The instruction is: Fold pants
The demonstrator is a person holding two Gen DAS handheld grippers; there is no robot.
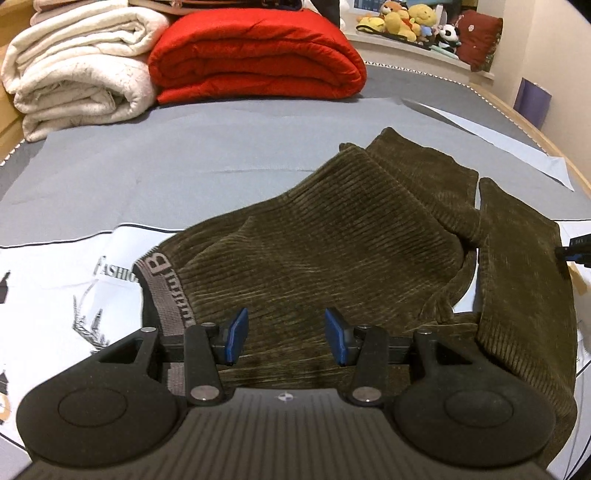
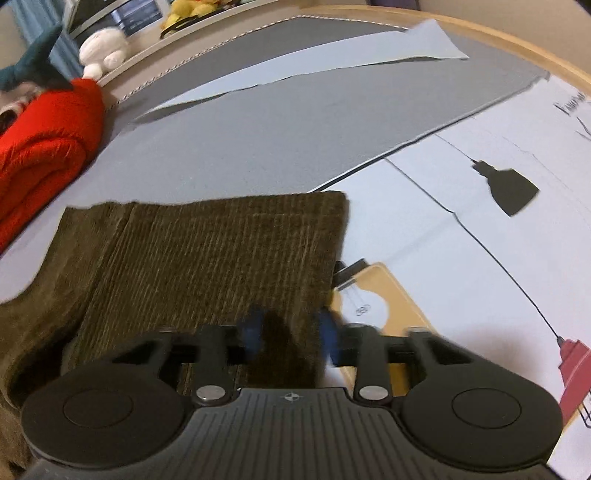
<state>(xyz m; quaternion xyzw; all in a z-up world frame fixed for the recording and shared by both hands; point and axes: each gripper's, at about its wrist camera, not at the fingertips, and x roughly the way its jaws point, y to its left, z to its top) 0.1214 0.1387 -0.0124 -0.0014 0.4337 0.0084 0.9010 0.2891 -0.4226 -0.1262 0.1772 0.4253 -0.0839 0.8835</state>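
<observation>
Left gripper: my left gripper [image 1: 286, 338] sits low over the waist end of the pants [image 1: 332, 251], its blue pads [image 1: 236, 334] spread wide with nothing between them, so I read it as released.

Right gripper: my right gripper [image 2: 291, 334] is over the leg end of the pants [image 2: 207, 258]. This view is smeared by motion; the pads [image 2: 253, 334] look parted with corduroy showing in the gap, and I cannot tell whether they are pinching any cloth.

Waistband: the grey lettered waistband [image 1: 162, 291] lies just left of my left gripper, on the printed white sheet [image 1: 55, 280].

Pants layout: dark olive corduroy, spread across the white sheet and the grey bed surface [image 1: 147, 166]. In the left view the two legs part near their far ends, with wrinkles where they meet. In the right view a leg end lies flat with a fairly square hem edge.

Progress: I judge this as early. The pants are laid out but rumpled, and I see no clean fold finished. Left to do, as I read it: bring one leg over the other, smooth, then fold lengthwise toward the waist.

Far side: folded red quilt [image 1: 258, 55] and white blanket [image 1: 77, 66] stand well apart from the pants, soft toys [image 1: 410, 18] beyond on a ledge.
</observation>
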